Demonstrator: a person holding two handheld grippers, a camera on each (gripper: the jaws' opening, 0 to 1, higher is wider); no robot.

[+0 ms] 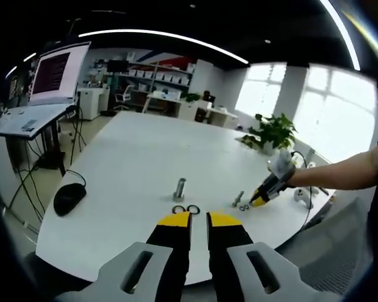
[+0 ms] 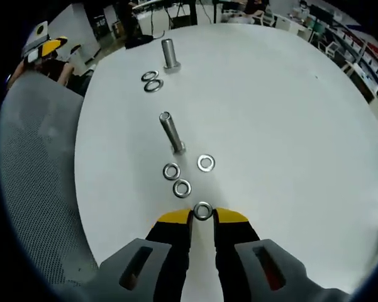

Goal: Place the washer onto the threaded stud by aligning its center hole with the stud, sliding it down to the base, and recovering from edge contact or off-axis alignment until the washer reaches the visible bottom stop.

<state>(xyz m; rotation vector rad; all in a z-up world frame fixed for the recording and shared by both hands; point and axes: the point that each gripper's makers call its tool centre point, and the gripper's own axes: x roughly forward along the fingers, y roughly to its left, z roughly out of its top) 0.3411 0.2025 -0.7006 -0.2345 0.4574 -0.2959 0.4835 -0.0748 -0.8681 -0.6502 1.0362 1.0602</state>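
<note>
left gripper view, far left: a laptop (image 1: 56, 74) with a lit screen sits on a side stand; a black mouse (image 1: 69, 197) lies on the white surface (image 1: 132, 157) near its left edge.
left tool (image 1: 199, 218): yellow-tipped jaws stand a narrow gap apart with nothing between them, released, hovering over the near edge of the surface.
large stud (image 1: 179, 189): upright on the surface just beyond the left tool, with two washers (image 1: 185, 209) lying flat side by side at its foot.
small stud (image 1: 238, 198): to the right of the large one, with small washers near its base, too small to count here.
right tool, seen from the left gripper view (image 1: 259, 201): held by a person's hand (image 1: 290, 179), its tip down at the surface just right of the small stud.
plant (image 1: 273, 132): on the far right part of the surface, by the windows.
right gripper view, threaded stud (image 2: 172, 133): stands on the surface, leaning away in this view; three loose washers (image 2: 182, 187) lie flat near its base.
washer in the tool (image 2: 203, 211): clenched between the right tool's (image 2: 202, 216) yellow tips, lying flat, near the stud's base but apart from it, not on the stud.
far stud (image 2: 170, 54): upright further off, two washers beside it.
</note>
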